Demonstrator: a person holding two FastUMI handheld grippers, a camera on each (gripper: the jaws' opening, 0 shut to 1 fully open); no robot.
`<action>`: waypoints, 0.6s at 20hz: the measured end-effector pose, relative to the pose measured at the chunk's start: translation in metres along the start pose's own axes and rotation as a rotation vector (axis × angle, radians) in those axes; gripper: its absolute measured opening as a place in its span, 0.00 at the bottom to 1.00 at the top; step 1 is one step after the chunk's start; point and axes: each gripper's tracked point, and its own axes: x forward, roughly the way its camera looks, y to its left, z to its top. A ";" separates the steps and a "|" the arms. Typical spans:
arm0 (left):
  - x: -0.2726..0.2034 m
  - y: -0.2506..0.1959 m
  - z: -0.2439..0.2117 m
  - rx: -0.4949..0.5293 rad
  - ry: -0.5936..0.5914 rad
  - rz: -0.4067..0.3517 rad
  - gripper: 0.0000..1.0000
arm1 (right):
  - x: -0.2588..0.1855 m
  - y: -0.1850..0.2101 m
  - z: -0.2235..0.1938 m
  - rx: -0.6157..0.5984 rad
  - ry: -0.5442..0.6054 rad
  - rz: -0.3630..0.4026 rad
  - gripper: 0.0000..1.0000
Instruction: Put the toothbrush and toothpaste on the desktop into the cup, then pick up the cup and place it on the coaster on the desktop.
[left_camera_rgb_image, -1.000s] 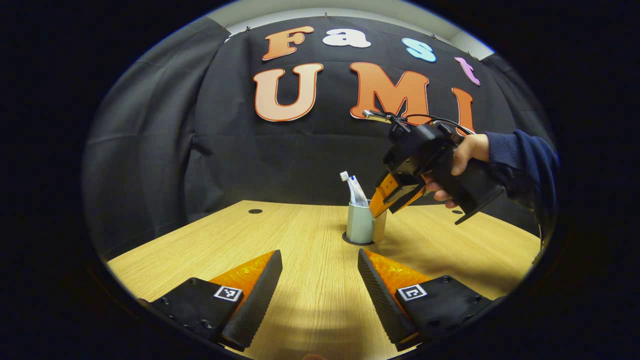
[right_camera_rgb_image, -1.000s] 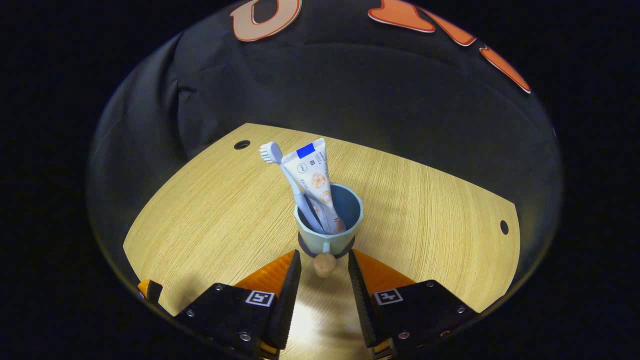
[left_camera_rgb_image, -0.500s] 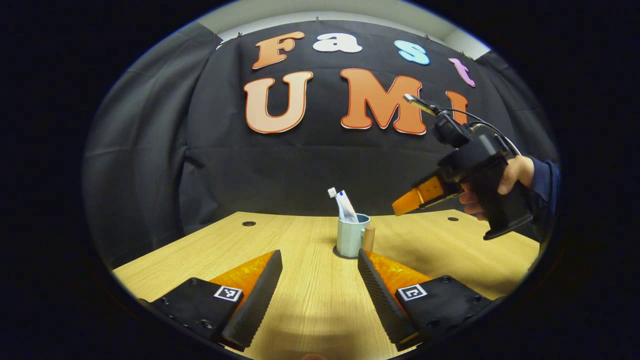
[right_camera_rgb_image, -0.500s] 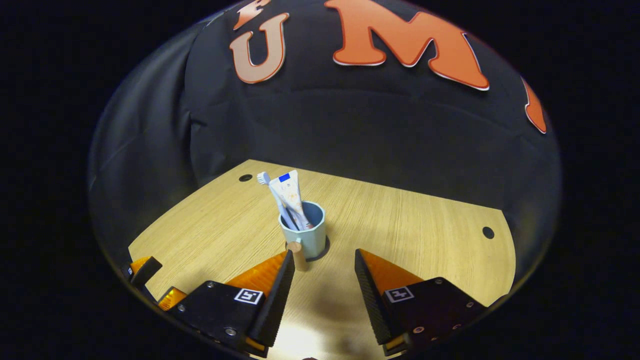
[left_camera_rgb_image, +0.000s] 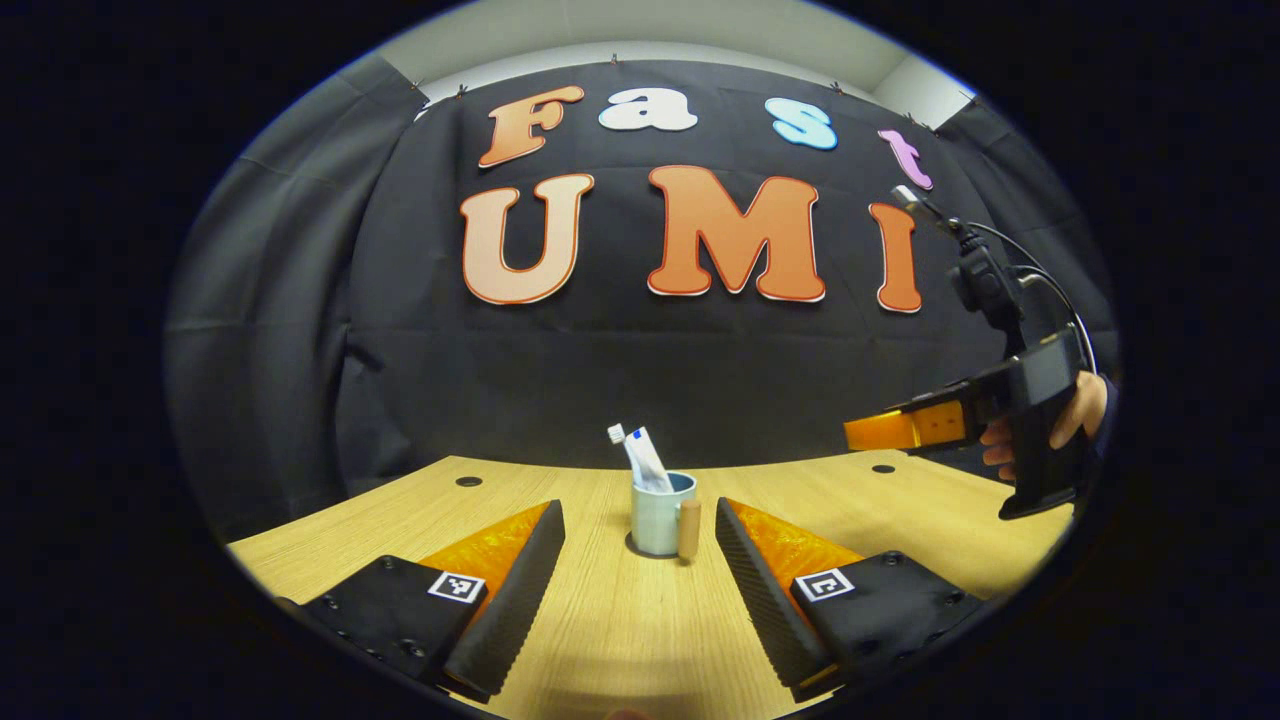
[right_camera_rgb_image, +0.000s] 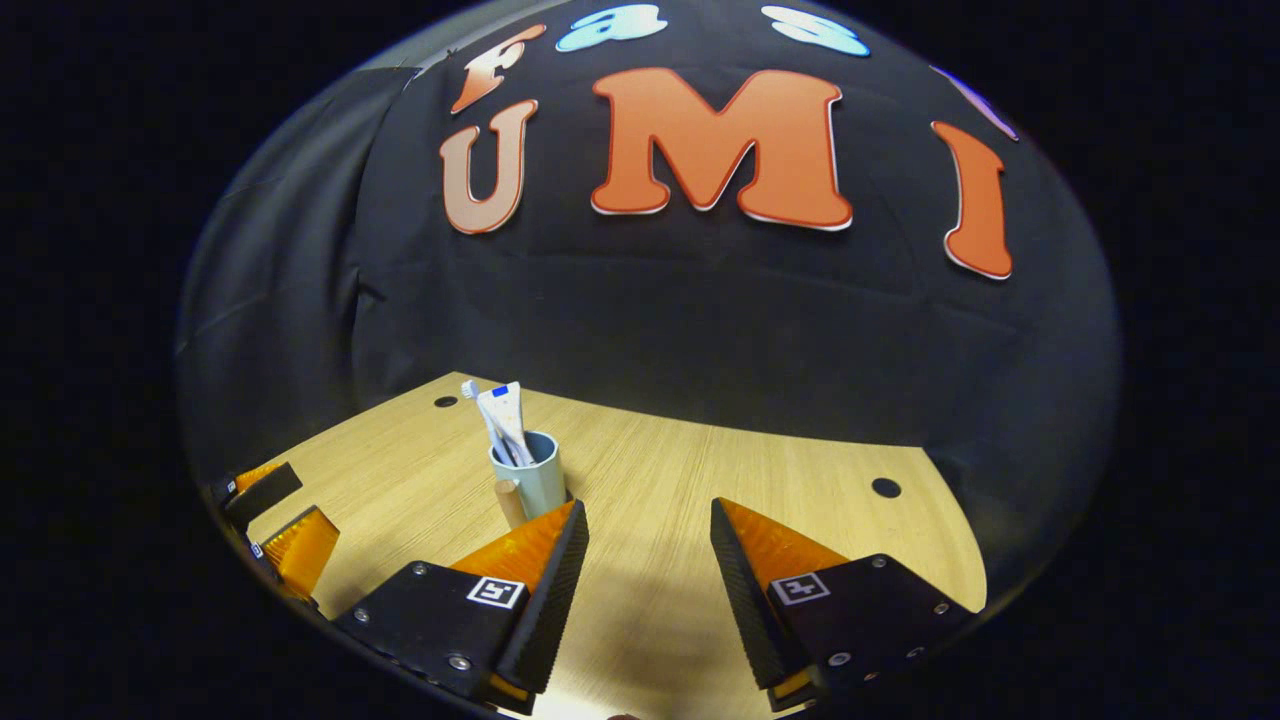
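The pale blue-grey cup with a short wooden peg handle (left_camera_rgb_image: 660, 515) stands upright near the middle of the light wood-grain counter (left_camera_rgb_image: 600, 630), just above centre-bottom in the left gripper view and at lower left in the right gripper view; a dark round coaster (left_camera_rgb_image: 636, 547) shows as a thin rim under its base, so the cup appears to sit on it already. The white toothbrush (left_camera_rgb_image: 622, 446) and the white toothpaste tube with a blue band (right_camera_rgb_image: 506, 415) lean together inside the cup, heads up.

The left gripper (left_camera_rgb_image: 640, 560) has its fingers spread wide with nothing between them, low over the counter and short of the cup; the right gripper (right_camera_rgb_image: 648, 560) is likewise released and empty, the cup well off to its left; in the left gripper view it appears at the right edge, held in a hand (left_camera_rgb_image: 1040, 430).

The cup looks rigid, smooth and light — top-heavy with the tall contents, so easily tipped; the peg handle (right_camera_rgb_image: 508, 500) seems the surest hold, the round wall likelier to slip.
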 end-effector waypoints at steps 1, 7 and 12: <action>0.001 -0.003 0.003 -0.005 -0.011 -0.003 0.97 | -0.009 -0.007 0.002 0.001 -0.033 -0.014 0.75; 0.008 -0.012 0.014 -0.009 -0.058 -0.020 0.96 | -0.040 -0.043 -0.005 0.043 -0.171 -0.096 0.75; 0.010 -0.015 0.019 0.000 -0.088 -0.033 0.96 | -0.059 -0.064 -0.016 0.081 -0.227 -0.136 0.75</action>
